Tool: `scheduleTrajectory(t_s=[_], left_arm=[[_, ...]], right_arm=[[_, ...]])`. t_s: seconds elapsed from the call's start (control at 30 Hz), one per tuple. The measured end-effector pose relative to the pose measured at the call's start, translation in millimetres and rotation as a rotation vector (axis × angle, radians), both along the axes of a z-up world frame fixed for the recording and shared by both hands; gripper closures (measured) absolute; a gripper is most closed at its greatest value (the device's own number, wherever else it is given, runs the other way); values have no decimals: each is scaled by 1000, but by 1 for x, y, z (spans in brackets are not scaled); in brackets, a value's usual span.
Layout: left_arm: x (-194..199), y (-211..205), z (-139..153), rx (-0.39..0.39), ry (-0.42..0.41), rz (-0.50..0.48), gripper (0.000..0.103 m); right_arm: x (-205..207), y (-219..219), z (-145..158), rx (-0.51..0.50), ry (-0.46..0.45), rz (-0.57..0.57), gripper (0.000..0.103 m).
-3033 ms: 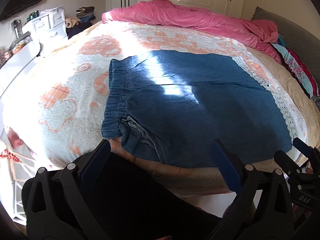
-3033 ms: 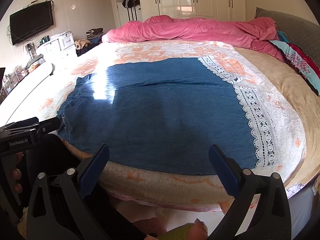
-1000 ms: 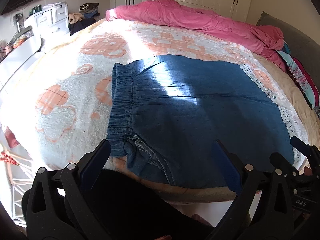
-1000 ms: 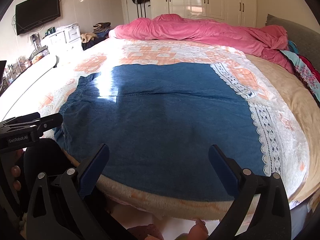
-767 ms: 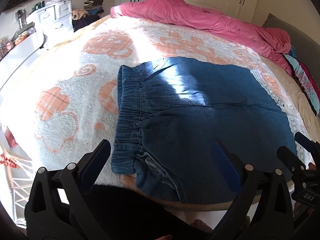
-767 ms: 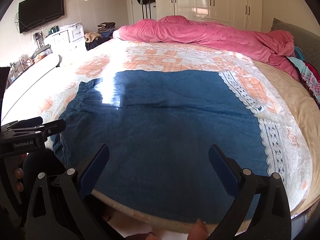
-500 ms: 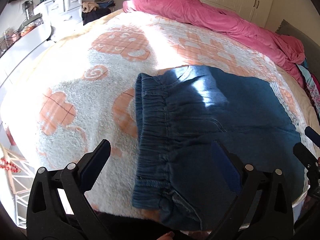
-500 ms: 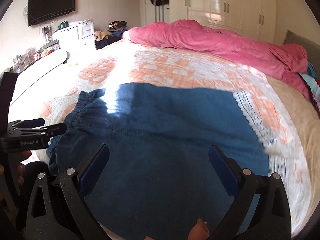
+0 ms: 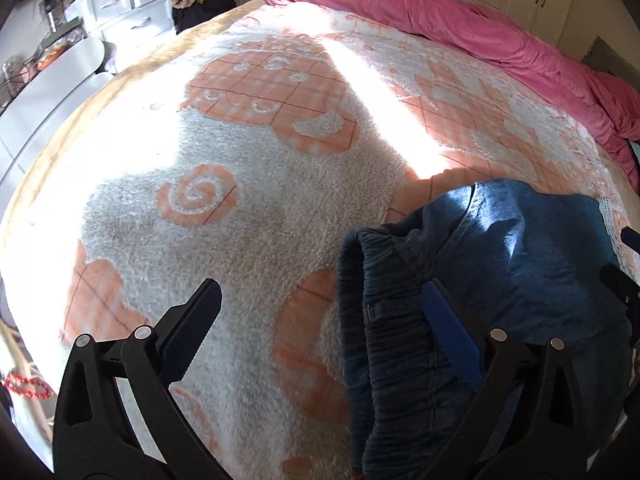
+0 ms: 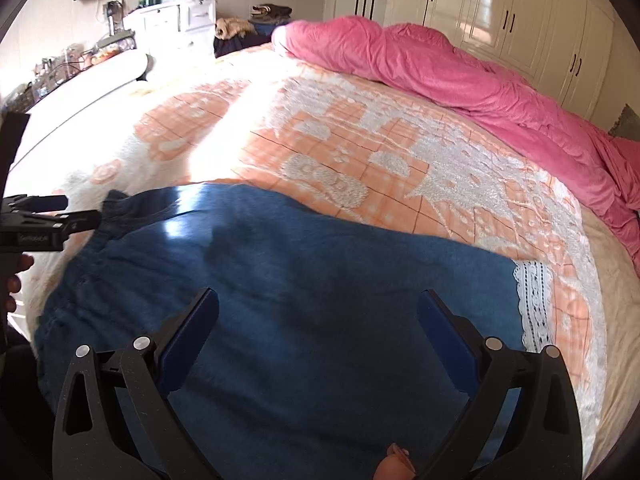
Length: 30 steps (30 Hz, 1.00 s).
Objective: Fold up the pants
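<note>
Bedroom with a fuzzy white-and-orange patterned blanket (image 9: pixel 256 184) over the bed, crumpled pink duvet (image 10: pixel 460 68) up at 12 o'clock. The blue denim pants (image 10: pixel 304 280) lie flat near the front edge. Left gripper (image 9: pixel 320 312) is spread wide, gathered elastic waistband (image 9: pixel 384 320) toward 3 o'clock, gripping nothing. Right gripper (image 10: pixel 318 320) is wide open too, over the denim.

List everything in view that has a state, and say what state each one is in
Left gripper: open, over the waistband end, gripping nothing.
Right gripper: open, above the middle of the pants.
Denim pants: spread on the blanket, waistband bunched.
Pink duvet: heaped along the far side.
Wardrobe doors: closed.
Dresser drawers: closed.
</note>
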<state>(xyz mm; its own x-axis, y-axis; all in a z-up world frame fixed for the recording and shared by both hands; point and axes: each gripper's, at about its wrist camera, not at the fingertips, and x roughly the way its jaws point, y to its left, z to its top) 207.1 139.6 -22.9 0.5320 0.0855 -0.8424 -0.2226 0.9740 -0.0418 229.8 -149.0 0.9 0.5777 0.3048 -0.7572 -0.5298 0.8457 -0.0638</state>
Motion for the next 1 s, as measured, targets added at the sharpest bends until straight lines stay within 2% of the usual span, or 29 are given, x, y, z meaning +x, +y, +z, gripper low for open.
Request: scheduleTrajectory(t_s=[0.1, 0.23, 0.3, 0.33, 0.4, 0.43, 0.63, 0.8, 0.9, 1.0], left_arm=[[15, -1, -9, -2, 24, -34, 9], [32, -2, -19, -52, 24, -91, 9], [38, -4, -22, -47, 16, -115, 11], [39, -6, -23, -61, 4, -139, 18], [39, -6, -24, -124, -26, -179, 51], [37, -6, -24, -134, -37, -189, 63], [27, -10, -13, -109, -102, -225, 72], [11, -16, 12, -92, -194, -257, 74], [4, -22, 22, -104, -223, -279, 75], [-2, -29, 25, -84, -238, -300, 76]], right_arm=[[24, 7, -4, -39, -8, 19, 4], [44, 27, -13, -146, -21, 108, 4], [53, 36, -20, -183, -3, 149, 4], [58, 42, -24, -208, -4, 161, 4], [63, 47, -29, -237, -2, 176, 4], [65, 50, -31, -250, -8, 184, 4], [70, 68, -31, -255, -24, 258, 4], [77, 86, -40, -282, 3, 329, 7], [77, 92, -48, -283, 23, 366, 22], [69, 97, -48, -246, 37, 392, 48]])
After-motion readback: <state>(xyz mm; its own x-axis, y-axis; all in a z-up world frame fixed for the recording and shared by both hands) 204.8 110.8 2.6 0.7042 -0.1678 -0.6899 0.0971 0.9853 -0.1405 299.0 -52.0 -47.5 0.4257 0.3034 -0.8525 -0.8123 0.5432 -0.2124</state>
